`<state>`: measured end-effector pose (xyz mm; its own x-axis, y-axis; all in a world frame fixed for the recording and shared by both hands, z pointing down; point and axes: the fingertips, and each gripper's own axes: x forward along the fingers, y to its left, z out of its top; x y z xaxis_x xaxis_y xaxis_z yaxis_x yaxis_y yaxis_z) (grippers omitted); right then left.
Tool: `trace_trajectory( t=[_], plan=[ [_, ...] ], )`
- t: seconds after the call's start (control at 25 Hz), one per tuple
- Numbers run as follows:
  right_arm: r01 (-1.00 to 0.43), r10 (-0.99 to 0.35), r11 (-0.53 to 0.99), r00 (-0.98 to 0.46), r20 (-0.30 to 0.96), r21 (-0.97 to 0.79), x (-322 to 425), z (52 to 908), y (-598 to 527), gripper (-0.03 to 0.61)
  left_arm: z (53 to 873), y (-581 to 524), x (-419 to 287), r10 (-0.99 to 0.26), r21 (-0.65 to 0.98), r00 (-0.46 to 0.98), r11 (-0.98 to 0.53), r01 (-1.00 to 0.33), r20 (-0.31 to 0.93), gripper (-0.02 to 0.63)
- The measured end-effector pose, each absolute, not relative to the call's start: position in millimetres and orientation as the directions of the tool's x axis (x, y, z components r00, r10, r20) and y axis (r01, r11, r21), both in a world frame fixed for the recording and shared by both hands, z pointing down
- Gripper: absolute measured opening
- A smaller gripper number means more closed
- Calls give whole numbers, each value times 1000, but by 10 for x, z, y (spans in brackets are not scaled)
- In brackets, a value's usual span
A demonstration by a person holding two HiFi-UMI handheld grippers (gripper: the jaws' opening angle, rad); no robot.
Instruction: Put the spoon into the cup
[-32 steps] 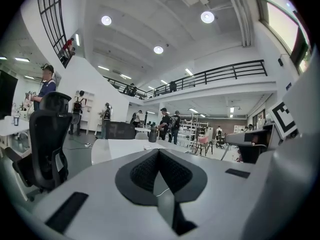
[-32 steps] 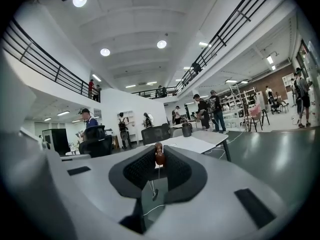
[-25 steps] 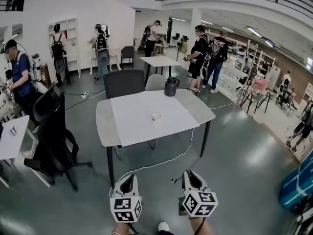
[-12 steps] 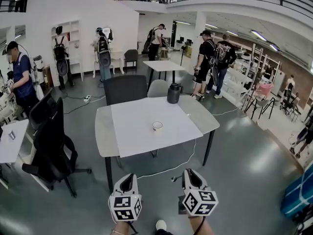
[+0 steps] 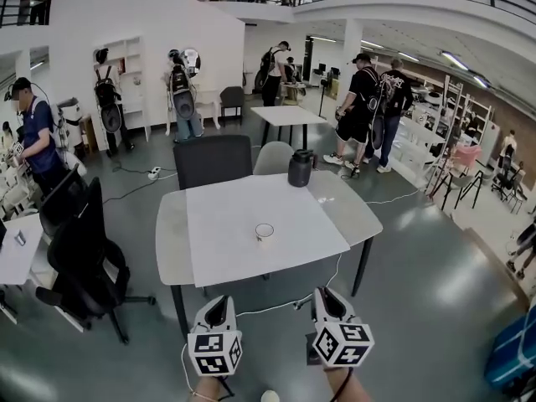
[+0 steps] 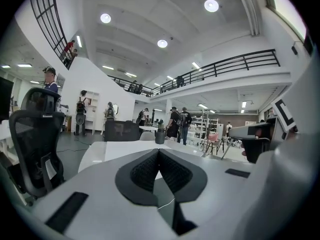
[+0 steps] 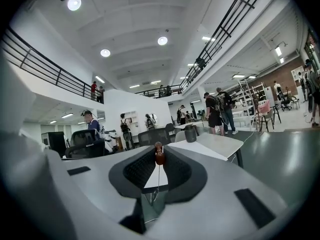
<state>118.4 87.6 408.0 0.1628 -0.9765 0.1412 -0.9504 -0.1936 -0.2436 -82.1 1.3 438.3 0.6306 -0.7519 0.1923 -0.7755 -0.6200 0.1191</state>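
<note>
A small white cup (image 5: 265,231) stands upright near the middle of the white cloth on the grey table (image 5: 352,208), well ahead of both grippers. In the head view my left gripper (image 5: 219,302) and right gripper (image 5: 322,296) hang side by side at the bottom edge, short of the table's near edge. The right gripper (image 7: 159,154) is shut on a spoon (image 7: 159,157): its brown end shows between the jaw tips and a thin shaft runs down behind them. The left gripper (image 6: 158,151) is shut with nothing in it. Neither gripper view shows the cup.
A dark jug (image 5: 300,167) stands at the table's far edge. Two chairs (image 5: 213,159) are behind the table, a black office chair (image 5: 79,254) is to its left. A cable (image 5: 331,279) runs from the table to the floor. Several people stand farther back.
The table and cup have come nearer and lower in the head view as the camera moved forward. Both grippers keep their places in the view and stay shut.
</note>
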Motion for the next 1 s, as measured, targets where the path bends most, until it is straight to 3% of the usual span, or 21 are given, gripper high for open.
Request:
trace_trajectory(
  t=[1.0],
  plan=[
    [-949, -980, -137, 88, 178, -283, 1845, 4356, -271, 66, 4609, -1058, -172, -784, 133, 575, -560, -818, 232, 18]
  ],
)
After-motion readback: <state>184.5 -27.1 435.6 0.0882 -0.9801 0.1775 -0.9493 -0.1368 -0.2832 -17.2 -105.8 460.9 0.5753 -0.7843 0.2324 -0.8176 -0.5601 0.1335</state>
